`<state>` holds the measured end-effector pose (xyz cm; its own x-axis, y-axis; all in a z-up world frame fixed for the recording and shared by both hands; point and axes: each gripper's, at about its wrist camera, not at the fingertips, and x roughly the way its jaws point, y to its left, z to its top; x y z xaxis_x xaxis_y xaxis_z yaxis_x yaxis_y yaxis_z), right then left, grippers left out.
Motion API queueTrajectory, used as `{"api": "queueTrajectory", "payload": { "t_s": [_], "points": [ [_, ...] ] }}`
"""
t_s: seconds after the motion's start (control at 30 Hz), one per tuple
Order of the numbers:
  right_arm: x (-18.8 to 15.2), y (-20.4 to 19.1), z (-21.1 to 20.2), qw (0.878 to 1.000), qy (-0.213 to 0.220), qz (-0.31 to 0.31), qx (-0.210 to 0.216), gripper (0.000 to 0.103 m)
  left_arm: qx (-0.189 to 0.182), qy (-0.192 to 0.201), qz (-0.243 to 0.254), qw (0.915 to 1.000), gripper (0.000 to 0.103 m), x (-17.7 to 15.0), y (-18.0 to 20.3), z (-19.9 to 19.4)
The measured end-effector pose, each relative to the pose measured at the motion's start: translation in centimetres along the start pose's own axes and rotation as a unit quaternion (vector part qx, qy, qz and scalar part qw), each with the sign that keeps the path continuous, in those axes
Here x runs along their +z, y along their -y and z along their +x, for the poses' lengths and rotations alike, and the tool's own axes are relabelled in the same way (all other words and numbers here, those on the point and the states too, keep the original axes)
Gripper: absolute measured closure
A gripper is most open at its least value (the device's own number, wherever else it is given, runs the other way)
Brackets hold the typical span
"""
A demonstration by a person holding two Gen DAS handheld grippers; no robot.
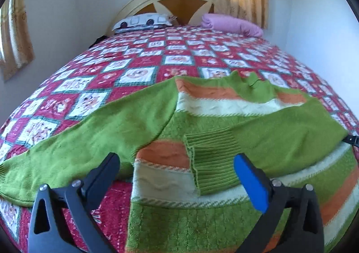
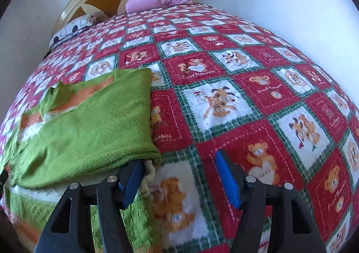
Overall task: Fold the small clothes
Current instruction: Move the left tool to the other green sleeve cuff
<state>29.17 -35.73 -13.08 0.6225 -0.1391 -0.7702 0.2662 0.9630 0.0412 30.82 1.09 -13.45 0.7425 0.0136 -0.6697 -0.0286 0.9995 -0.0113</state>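
On patchwork bedspread (image 2: 246, 96): green striped sweater (image 1: 202, 118) spread beneath left tongs (image 1: 177, 163), jaws wide, nothing gripped. Right tongs (image 2: 179, 170) half-open at sweater's edge, empty.

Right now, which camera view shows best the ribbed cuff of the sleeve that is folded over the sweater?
The left wrist view. There the ribbed cuff lies whole on the green striped sweater, between the open fingers of the left gripper. The right wrist view shows only the folded sleeve; the cuff is out of frame.
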Motion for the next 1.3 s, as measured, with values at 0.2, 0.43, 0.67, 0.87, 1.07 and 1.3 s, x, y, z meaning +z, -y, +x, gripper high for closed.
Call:
{"api": "queueTrajectory", "payload": {
  "t_s": [0.2,0.43,0.67,0.87,1.07,1.3],
  "points": [
    [1.1,-2.3,-5.6,0.994,0.098,-0.030,-0.040,0.038,0.011,-0.033,0.000,0.9994,0.000,0.0,0.1,1.3],
    [2.9,-7.4,-0.9,0.989,0.038,-0.096,0.102,0.038,0.008,-0.047,-0.004,0.9989,0.000,-0.4,-0.1,1.6],
    [1.9,-2.3,2.1,0.999,-0.014,-0.036,0.020,0.042,-0.013,-0.074,-0.055,0.9957,0.000,-0.7,-1.7,2.4],
    [3.0,-5.5,-3.1,0.994,0.065,-0.082,0.017,0.041,-0.005,-0.076,-0.041,0.9962,0.000,-0.8,-0.9,2.4],
    [3.9,-8.0,1.9,0.993,-0.008,-0.049,0.103,0.041,-0.011,-0.083,-0.058,0.9948,0.000,-0.9,-1.7,2.6],
    [2.3,-4.9,3.3,0.995,-0.006,-0.035,0.094,0.058,-0.016,-0.068,-0.079,0.9944,0.000,-1.1,-2.5,1.7]
  ]
}}
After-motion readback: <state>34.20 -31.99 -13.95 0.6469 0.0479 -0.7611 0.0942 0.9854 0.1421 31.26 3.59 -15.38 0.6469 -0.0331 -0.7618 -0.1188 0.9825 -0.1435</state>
